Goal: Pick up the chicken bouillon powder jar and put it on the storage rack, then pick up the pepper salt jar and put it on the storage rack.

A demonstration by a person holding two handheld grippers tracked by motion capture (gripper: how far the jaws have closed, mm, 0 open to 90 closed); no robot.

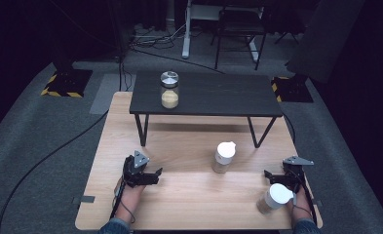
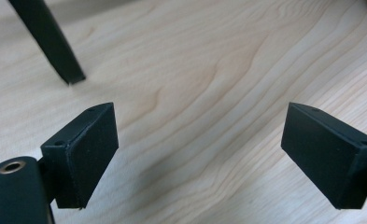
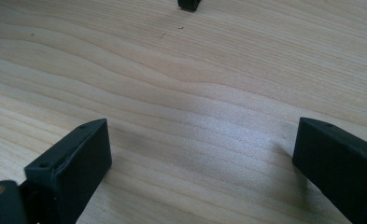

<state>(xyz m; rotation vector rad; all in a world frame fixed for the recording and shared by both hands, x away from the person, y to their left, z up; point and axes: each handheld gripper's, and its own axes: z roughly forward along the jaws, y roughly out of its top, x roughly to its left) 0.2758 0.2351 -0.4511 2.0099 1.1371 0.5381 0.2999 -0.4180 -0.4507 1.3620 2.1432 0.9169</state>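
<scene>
Left gripper (image 1: 150, 174), jaws apart and empty, low over pale wooden table (image 1: 189, 195); nearest white-capped jar (image 1: 223, 157) upright between grippers (best approached level, jaws straddling the body); right gripper (image 1: 273, 174), jaws apart, beside second white-capped jar (image 1: 274, 198); three jars counting metal-lidded glass jar (image 1: 169, 89) on black bench (image 1: 213, 95).

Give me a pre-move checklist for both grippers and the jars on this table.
1. Left gripper open, nothing between its fingers: ok.
2. Right gripper open, nothing held: ok.
3. White-lidded jar mid-table upright, apart from both grippers: ok.
4. Second white-lidded jar beside the right hand, tilted rather than upright: not ok.
5. Metal-lidded jar upright on the small black table: ok.
6. Lids screwed tight: cannot tell.
</scene>
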